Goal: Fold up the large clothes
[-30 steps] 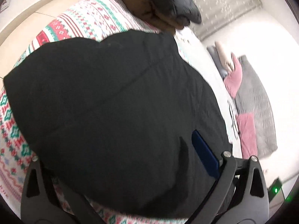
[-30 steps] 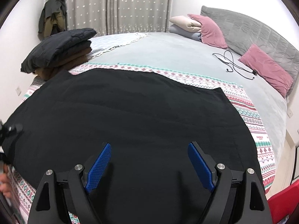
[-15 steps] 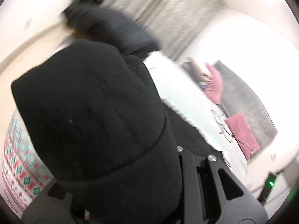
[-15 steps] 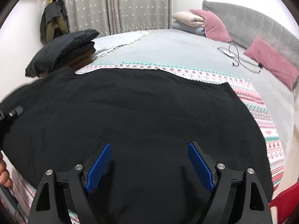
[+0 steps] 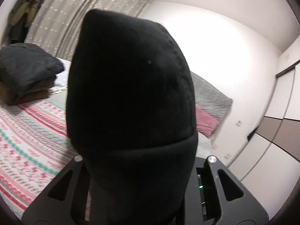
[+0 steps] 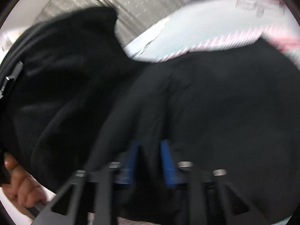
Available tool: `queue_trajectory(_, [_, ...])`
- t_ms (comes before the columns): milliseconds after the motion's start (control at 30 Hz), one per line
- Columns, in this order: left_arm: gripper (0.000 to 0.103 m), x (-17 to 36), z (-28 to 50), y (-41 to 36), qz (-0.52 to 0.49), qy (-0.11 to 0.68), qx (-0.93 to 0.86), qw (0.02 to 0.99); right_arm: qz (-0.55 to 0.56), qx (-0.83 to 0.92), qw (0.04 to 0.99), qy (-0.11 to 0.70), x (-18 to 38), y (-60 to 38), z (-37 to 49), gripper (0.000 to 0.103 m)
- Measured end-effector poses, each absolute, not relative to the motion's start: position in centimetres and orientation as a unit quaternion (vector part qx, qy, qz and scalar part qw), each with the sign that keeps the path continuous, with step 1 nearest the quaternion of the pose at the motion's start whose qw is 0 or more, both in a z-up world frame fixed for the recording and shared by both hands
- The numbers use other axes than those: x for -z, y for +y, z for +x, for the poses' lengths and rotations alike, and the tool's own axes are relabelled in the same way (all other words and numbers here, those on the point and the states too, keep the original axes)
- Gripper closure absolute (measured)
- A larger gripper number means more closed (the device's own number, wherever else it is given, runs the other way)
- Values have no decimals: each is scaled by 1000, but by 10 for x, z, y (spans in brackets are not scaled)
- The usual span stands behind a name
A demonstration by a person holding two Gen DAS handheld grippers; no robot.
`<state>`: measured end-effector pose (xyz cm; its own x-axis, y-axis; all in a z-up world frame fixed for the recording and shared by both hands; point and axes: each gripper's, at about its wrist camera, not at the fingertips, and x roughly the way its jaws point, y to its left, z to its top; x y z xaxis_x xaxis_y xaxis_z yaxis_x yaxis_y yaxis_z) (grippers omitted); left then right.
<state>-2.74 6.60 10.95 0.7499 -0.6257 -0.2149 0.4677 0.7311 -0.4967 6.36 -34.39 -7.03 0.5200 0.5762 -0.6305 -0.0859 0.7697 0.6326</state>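
The black garment (image 6: 215, 103) is lying spread over the patterned blanket (image 5: 28, 140) on the bed (image 6: 196, 24), a thick, matte, dark cloth with a stitched hem band. In the left wrist view a bunched fold of it (image 5: 131, 97) is standing up from the jaws and filling the middle of the picture, with a seam running down its side toward 2 o'clock.

The left gripper (image 5: 138, 196) is sitting nearly closed, its jaws clamping that fold; the pads themselves are buried in the cloth. The right gripper (image 6: 149, 161) is closing, its blue pads (image 6: 166, 163) standing close together with a ridge of the garment between them and seeming to press on it.

The right wrist view is heavily smeared, so the far bed and the pink pillows at 1 o'clock are only streaks. A hand (image 6: 20, 189) is showing at 8 o'clock, cut off by the lens edge. In the left wrist view a stack of folded clothes (image 5: 26, 71) is resting at 9 o'clock, and the garment is hiding most of the bed behind it.
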Motion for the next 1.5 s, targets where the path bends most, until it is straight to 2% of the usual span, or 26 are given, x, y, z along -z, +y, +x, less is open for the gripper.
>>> queue_trajectory(267, [79,-84,-13,35,-198,255,345,881,183,-208,823,496,95,-291,80,87])
queue_trajectory(400, [79,-91,-17,14,-178,264,376,870,250,-218,795,508,95,-312,86,87])
queue_trajectory(467, [78,-97,-17,1,-150,269,390,868,295,-203,789,500,91,-341,81,82])
queue_trajectory(500, [77,-95,-18,-8,-137,274,396,865,303,-187,794,492,88,-355,78,76])
queue_trajectory(567, [76,-88,-19,-28,-111,295,408,857,322,-140,809,472,82,-387,70,59])
queue_trajectory(600, [75,-82,-19,-35,-101,305,412,853,339,-115,813,460,80,-407,64,47])
queue_trajectory(633, [75,-74,-19,-44,-91,316,419,846,359,-88,814,448,78,-429,58,43])
queue_trajectory(733, [68,-40,-19,-70,-56,369,442,816,420,-39,810,408,79,-484,37,42])
queue_trajectory(800, [55,-8,-22,-87,-26,407,453,792,456,-9,802,386,83,-513,22,41])
queue_trajectory(867, [52,10,-31,-99,28,404,459,790,483,12,791,375,89,-537,11,42])
queue_trajectory(933, [42,8,-42,-105,85,379,462,797,524,-4,778,347,93,-560,5,41])
queue_trajectory(1000, [22,-5,-53,-108,119,374,478,786,555,-30,766,324,95,-566,2,37])
queue_trajectory(1167, [20,-46,-96,-83,134,352,530,760,555,-74,761,329,94,-560,14,32])
queue_trajectory(1367, [20,-52,-109,-10,116,332,534,769,506,-87,776,367,94,-541,35,31])
queue_trajectory(1500, [19,-53,-78,34,78,340,481,805,478,-90,776,401,97,-533,50,31])
